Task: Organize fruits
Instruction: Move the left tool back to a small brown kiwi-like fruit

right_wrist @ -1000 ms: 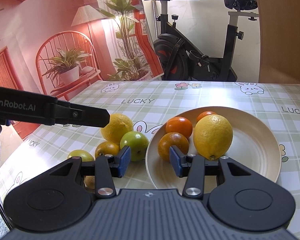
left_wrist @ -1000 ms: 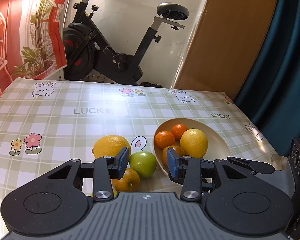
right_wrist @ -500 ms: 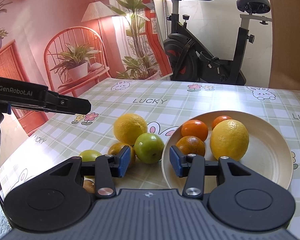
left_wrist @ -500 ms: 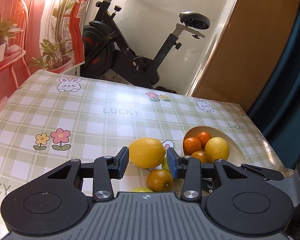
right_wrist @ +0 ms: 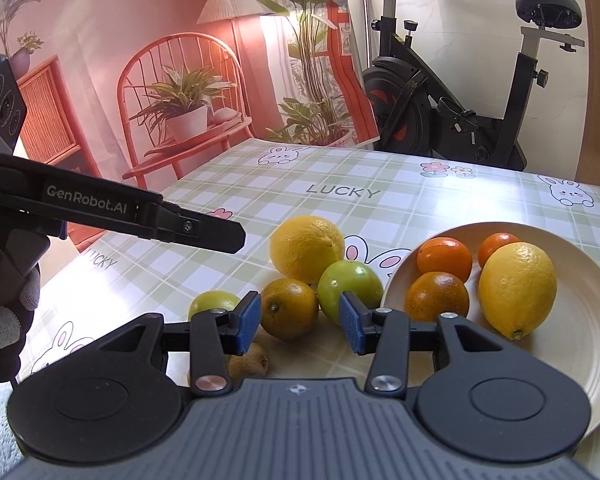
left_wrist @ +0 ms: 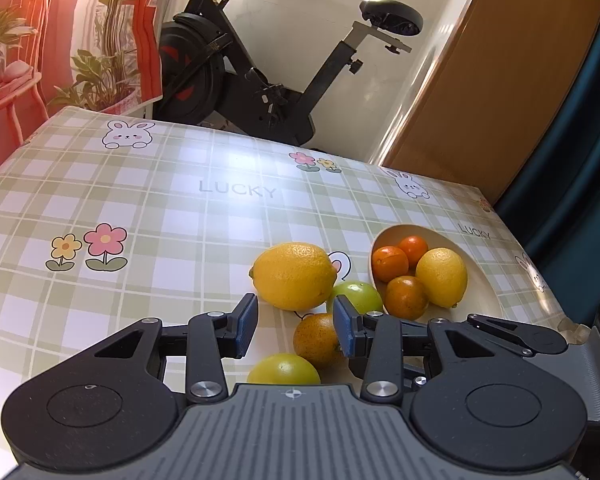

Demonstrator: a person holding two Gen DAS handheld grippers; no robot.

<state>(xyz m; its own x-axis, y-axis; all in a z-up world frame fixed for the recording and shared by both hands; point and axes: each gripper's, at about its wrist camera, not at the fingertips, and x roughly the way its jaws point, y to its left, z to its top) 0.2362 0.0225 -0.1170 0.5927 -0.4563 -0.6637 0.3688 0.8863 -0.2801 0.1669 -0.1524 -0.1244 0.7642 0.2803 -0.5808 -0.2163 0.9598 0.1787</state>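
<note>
- The left gripper (left_wrist: 295,328) is held with its fingers parted and nothing between the pads; it hangs above the loose fruit, not touching any.
- The right gripper (right_wrist: 299,322) is likewise held with fingers apart and empty, aimed at the gap between the loose fruit and the plate (right_wrist: 592,344).
- Four fruits are already seen on the plate: a lemon (right_wrist: 518,286) and three small oranges (right_wrist: 444,258).
- On the counter (left_wrist: 160,208), just beside the plate's rim, a cluster is left: a large lemon (left_wrist: 294,274), a green fruit (right_wrist: 350,290) touching it, a speckled orange (right_wrist: 289,307), a second green fruit (left_wrist: 284,369) nearest the cameras, and a small kiwi (right_wrist: 250,362) partly hidden behind the right gripper.
- The large lemon is judged the heaviest and widest; a wider opening than the present one would probably be needed, and it is best taken across its short middle, not end to end.
- All skins look firm but smooth and rounded, so rolling or slipping out of the pads can be expected; a centred grip at the widest girth is advised.
- The kiwi is likely softer and should be squeezed lightly.
- Since the fruits touch, neighbours may be nudged when one is taken.
</note>
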